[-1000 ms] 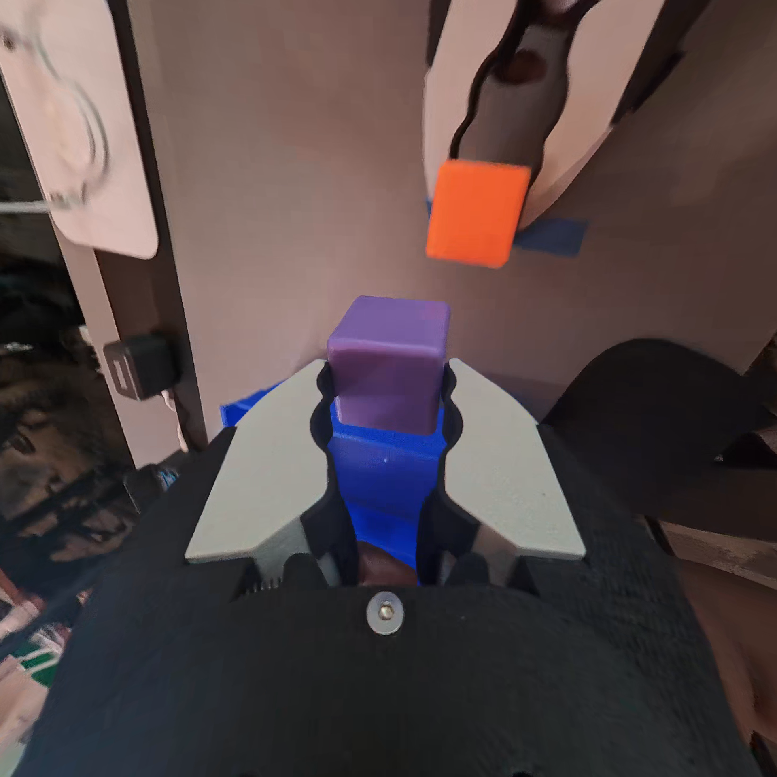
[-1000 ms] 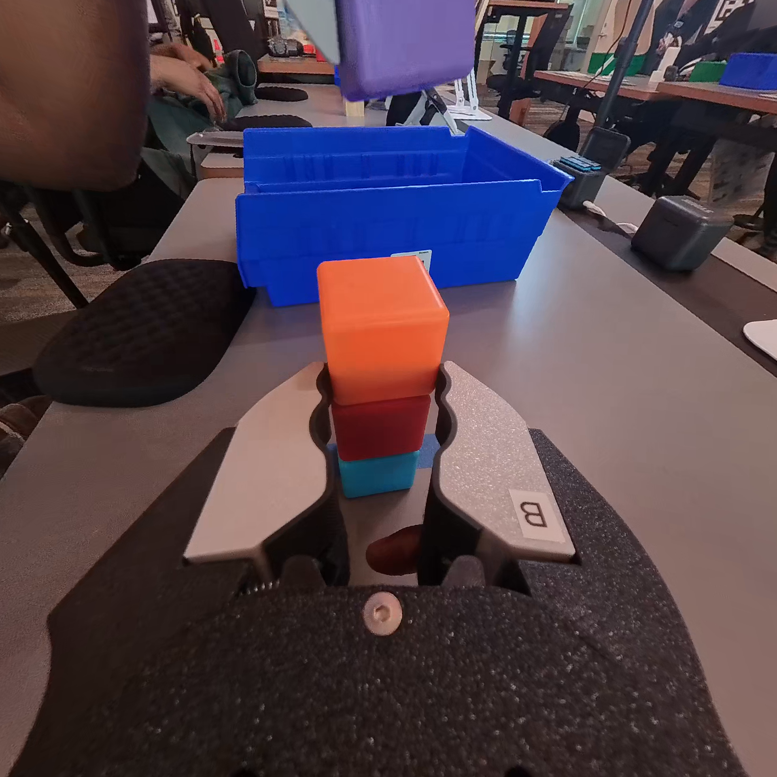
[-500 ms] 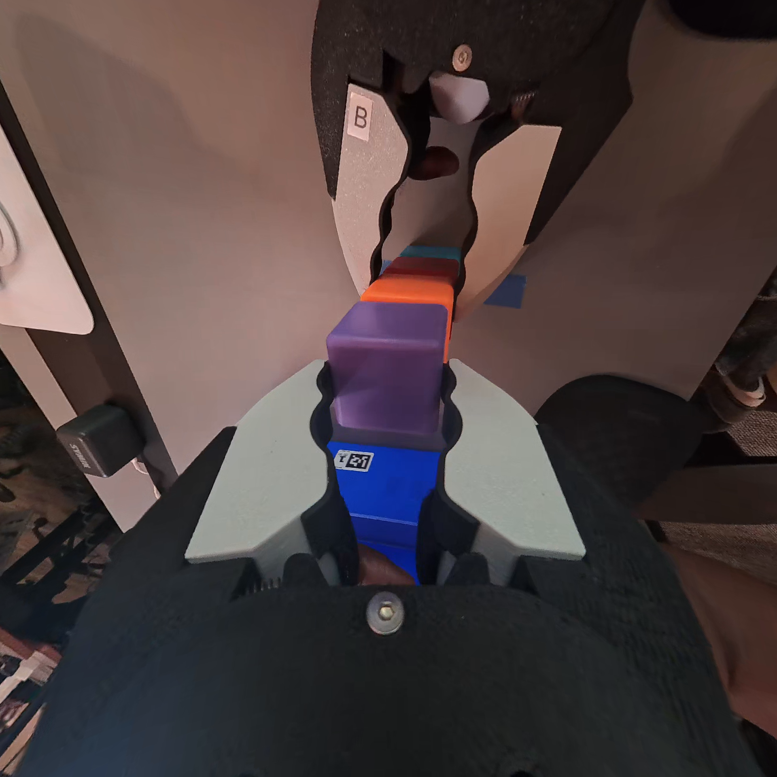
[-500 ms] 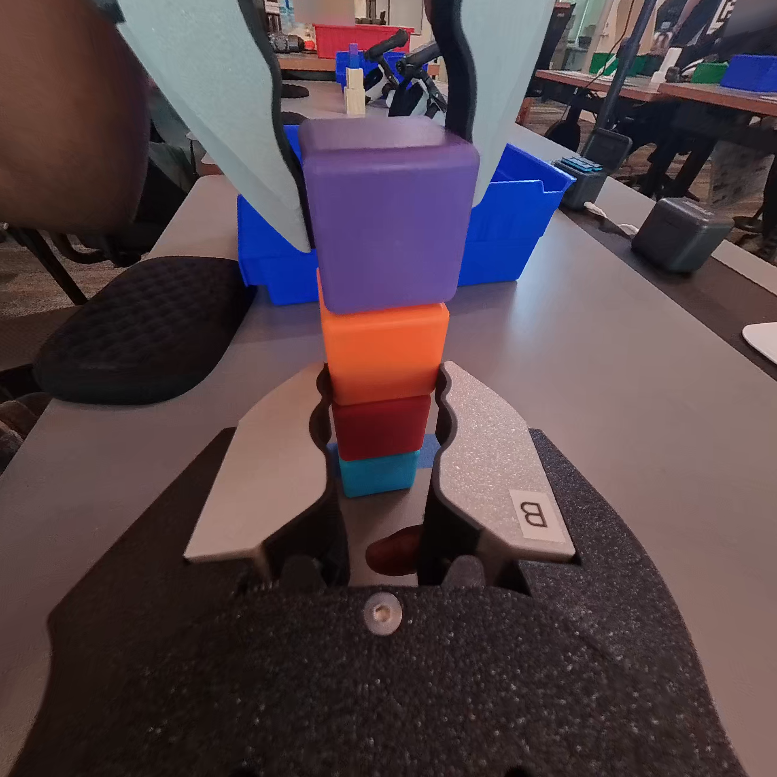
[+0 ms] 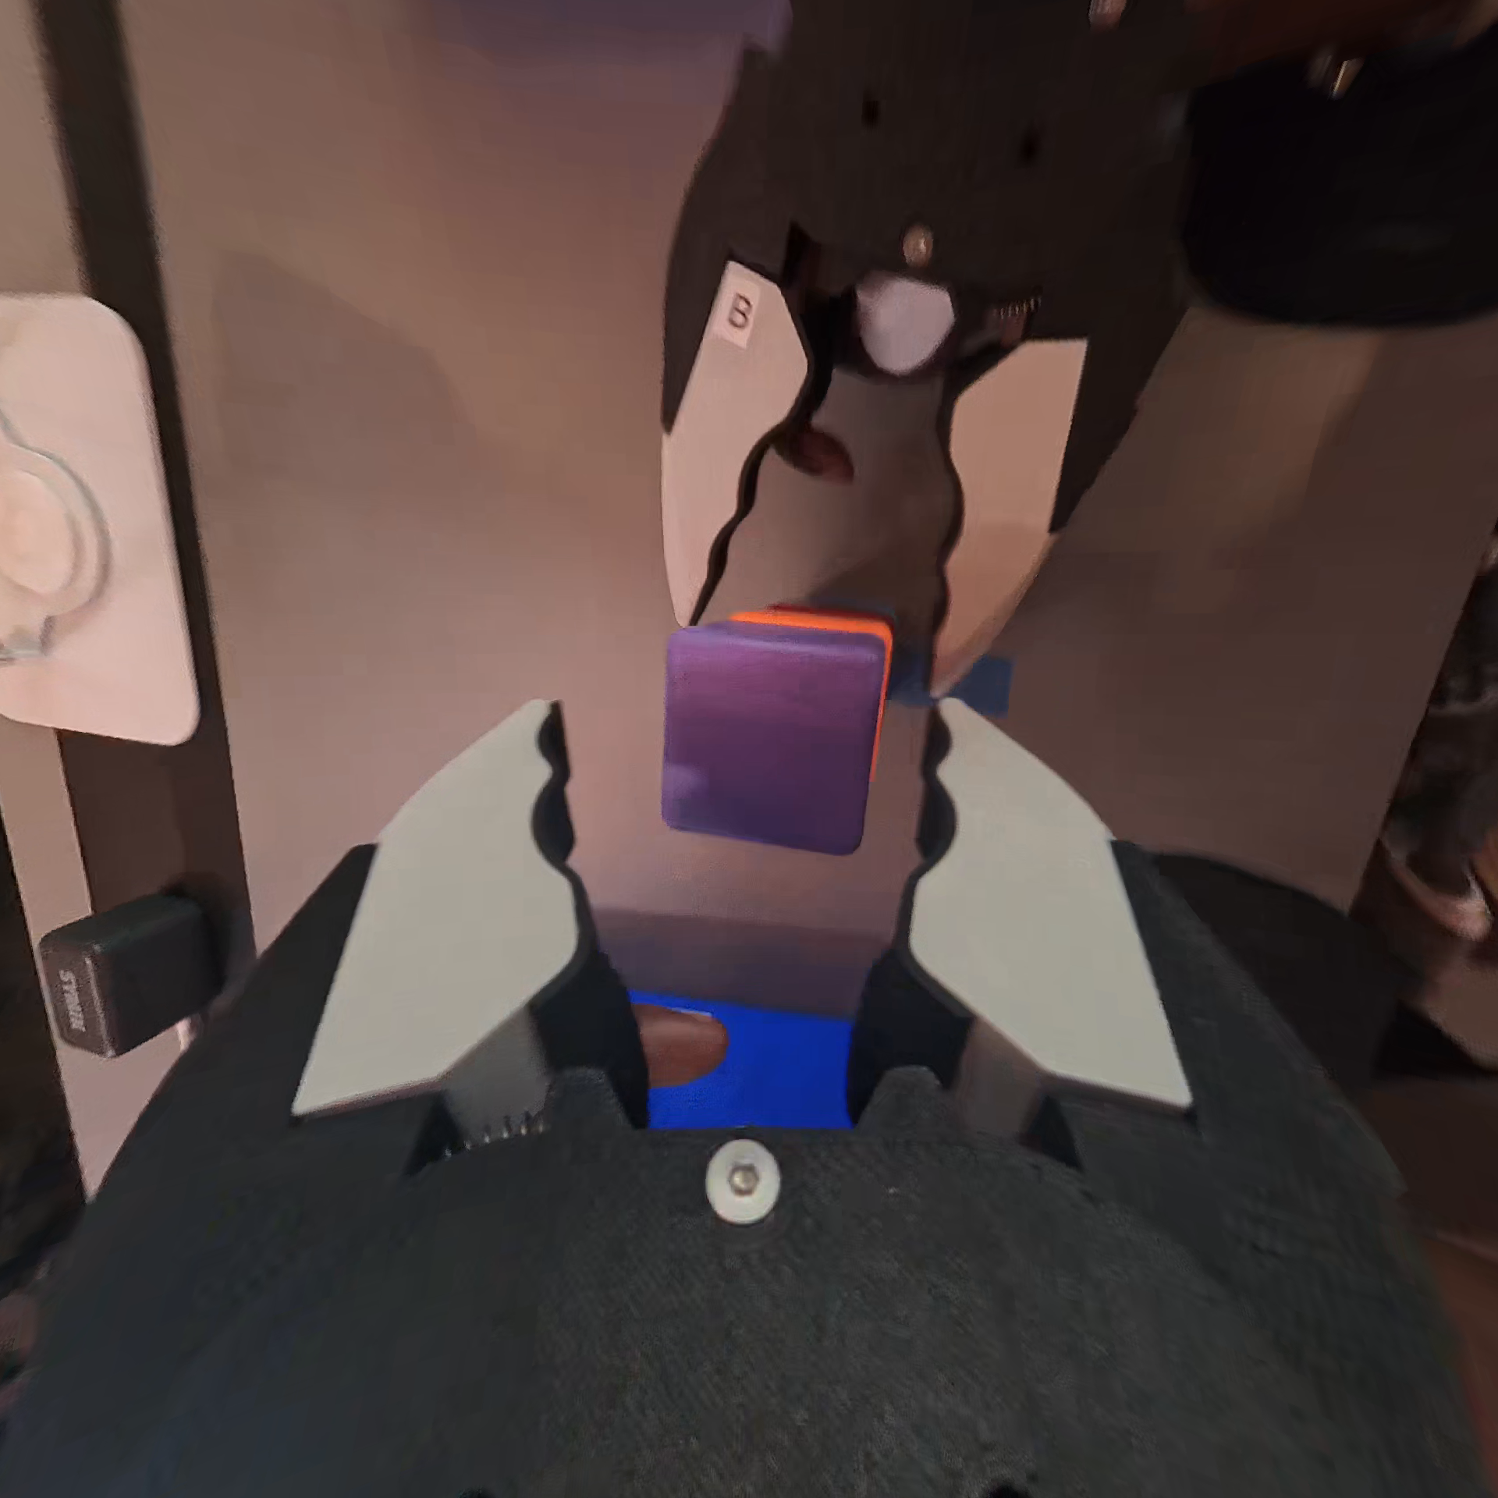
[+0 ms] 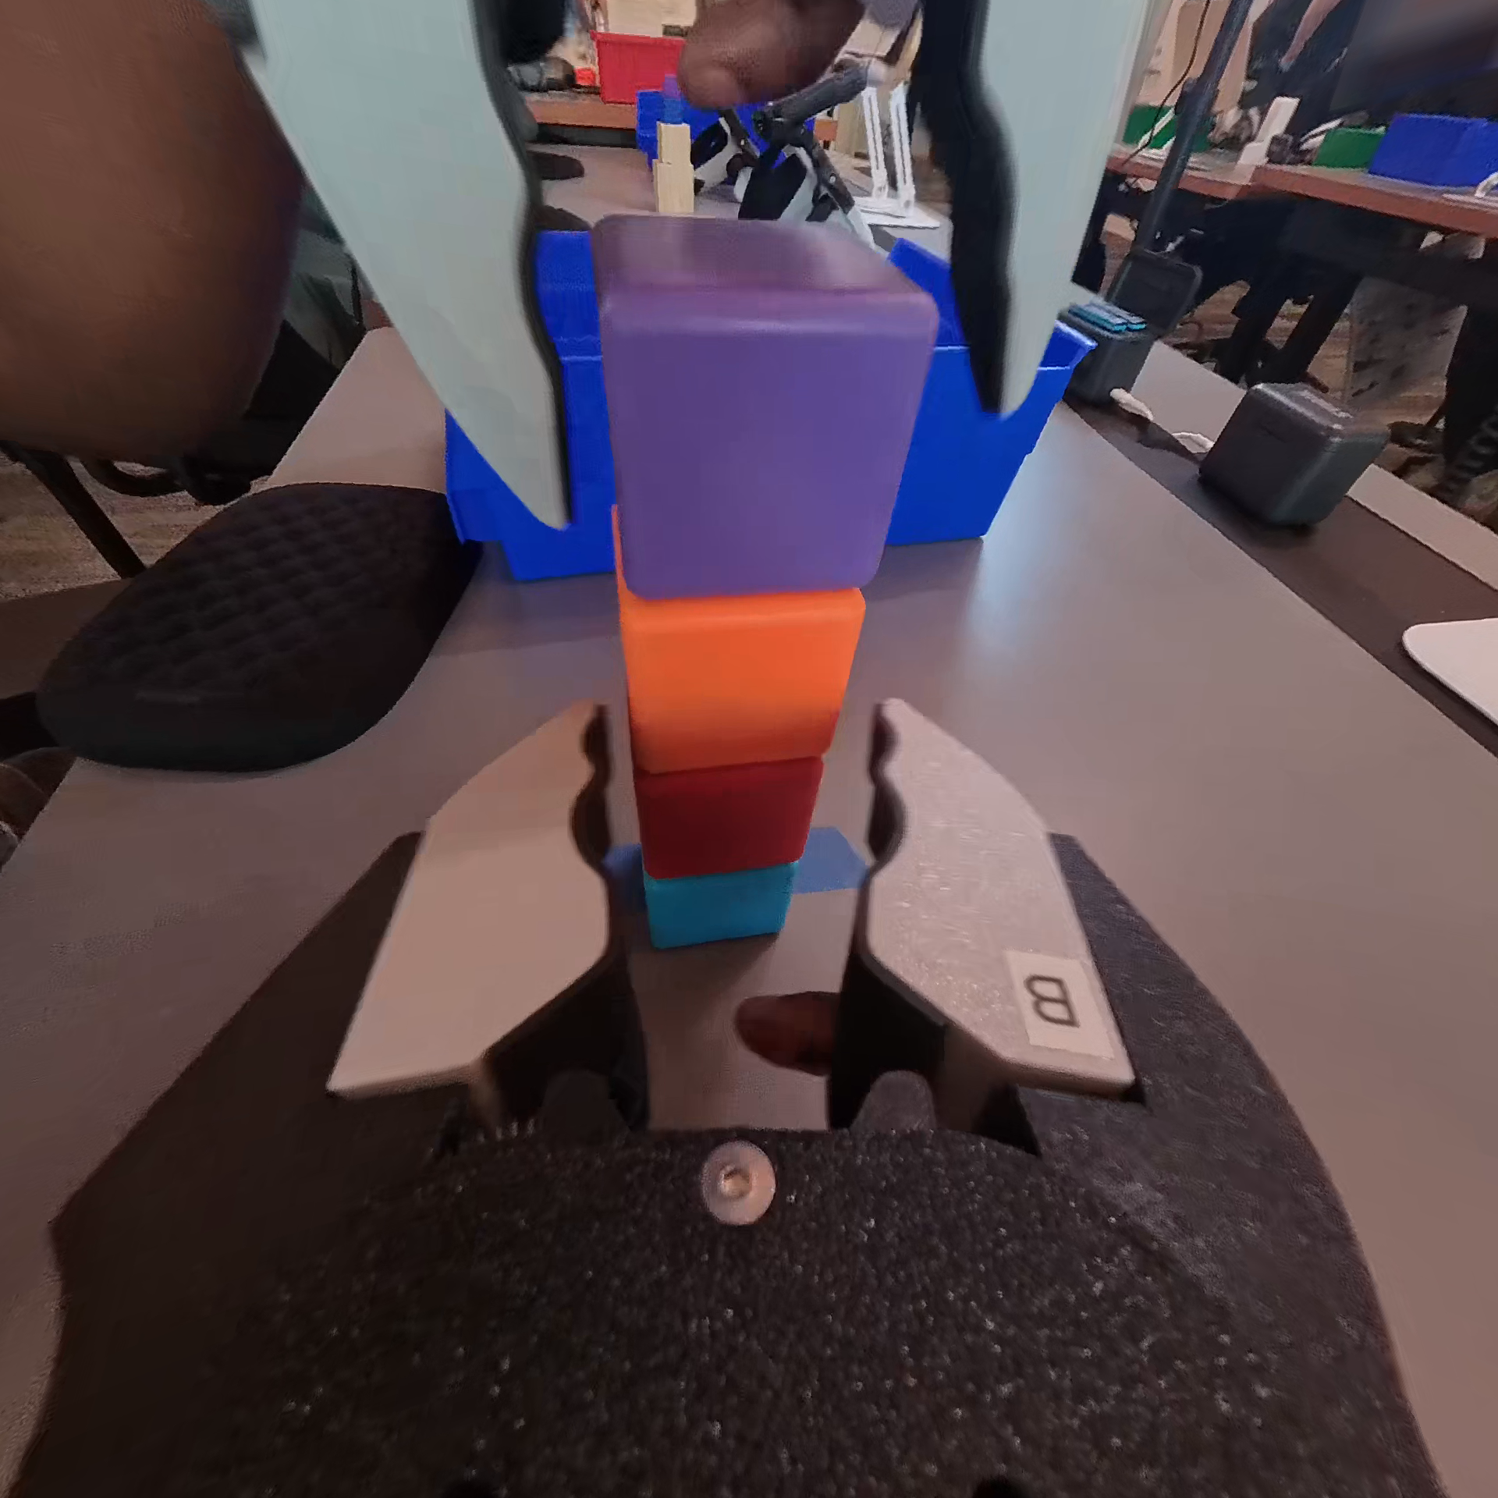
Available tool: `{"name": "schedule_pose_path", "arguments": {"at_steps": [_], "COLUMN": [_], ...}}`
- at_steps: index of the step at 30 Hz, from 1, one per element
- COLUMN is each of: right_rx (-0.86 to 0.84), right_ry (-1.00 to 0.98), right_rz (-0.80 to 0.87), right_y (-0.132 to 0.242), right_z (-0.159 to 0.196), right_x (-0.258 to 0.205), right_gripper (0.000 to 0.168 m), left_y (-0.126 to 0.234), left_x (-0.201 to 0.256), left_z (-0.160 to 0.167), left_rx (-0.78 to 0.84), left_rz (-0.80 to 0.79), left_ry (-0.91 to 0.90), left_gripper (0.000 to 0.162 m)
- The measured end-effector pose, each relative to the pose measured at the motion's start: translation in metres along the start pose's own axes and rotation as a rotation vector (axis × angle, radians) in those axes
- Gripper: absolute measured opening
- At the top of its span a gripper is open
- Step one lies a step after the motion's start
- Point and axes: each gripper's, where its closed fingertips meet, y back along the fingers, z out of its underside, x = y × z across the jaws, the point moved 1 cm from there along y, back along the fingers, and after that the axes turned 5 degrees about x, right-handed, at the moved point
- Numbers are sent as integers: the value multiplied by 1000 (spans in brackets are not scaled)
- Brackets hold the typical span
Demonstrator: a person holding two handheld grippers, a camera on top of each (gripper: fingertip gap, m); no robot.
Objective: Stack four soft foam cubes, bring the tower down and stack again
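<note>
Purple cube (image 6: 758,421) sat atop the orange (image 6: 734,677), red (image 6: 725,815) and teal (image 6: 717,904) cubes on the counter (image 6: 1135,770); left gripper (image 5: 742,778) and right gripper (image 6: 734,778) jaws stood wide, empty; any jaw brushing it in withdrawal could topple the slightly offset tower.

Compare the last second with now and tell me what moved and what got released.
The left tongs carried the purple cube down onto the orange cube, then opened and let it go; it now rests there with a gap on each side. The right tongs also opened off the orange cube. The red cube, teal cube and blue bin stayed put.
</note>
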Motion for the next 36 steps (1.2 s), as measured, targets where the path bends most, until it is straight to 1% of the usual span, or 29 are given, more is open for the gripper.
{"name": "schedule_pose_path", "arguments": {"at_steps": [1,2,3,6,8,9,11,12,15,17,21,23,26,29,32,34,36], "right_rx": [13,34,64,190,308,369,447,467,467,446,401,361,231,78,-57,-137,-220], "right_ry": [3,0,-6,-27,-42,-42,-43,-41,-33,-23,5,-3,-9,-1,2,0,3], "right_rz": [-1,-7,-9,6,13,5,20,15,-5,-24,-39,-43,-62,-84,-115,-129,-138], "right_y": [1,2,4,13,22,27,35,38,42,42,41,41,38,33,31,32,34], "right_z": [-1,-3,-8,-27,-45,-53,-65,-69,-71,-68,-60,-52,-30,-5,18,31,45], "right_x": [0,0,0,2,3,2,3,1,-5,-10,-14,-13,-12,-14,-18,-20,-20], "right_gripper": [77,86,94,113,122,127,137,140,140,137,134,134,131,131,131,131,130], "left_y": [7,15,24,46,56,58,60,57,35,24,4,-15,-39,-52,-63,-76,-88], "left_x": [-3,-7,-9,0,7,12,16,19,31,36,36,38,38,35,40,45,48], "left_z": [-2,-6,-11,-25,-24,-23,-20,-19,-15,-14,-6,1,16,32,50,66,79], "left_rx": [90,198,327,791,1051,1157,1312,1349,1338,1313,1246,1139,976,870,782,681,582], "left_rz": [-40,-89,-138,-215,-251,-243,-256,-234,-92,-61,-120,-103,-101,-96,-24,20,30], "left_ry": [14,25,35,72,118,127,158,167,193,185,156,154,133,142,178,200,200], "left_gripper": [95,105,115,134,143,144,144,144,145,145,145,145,145,145,145,145,145]}}
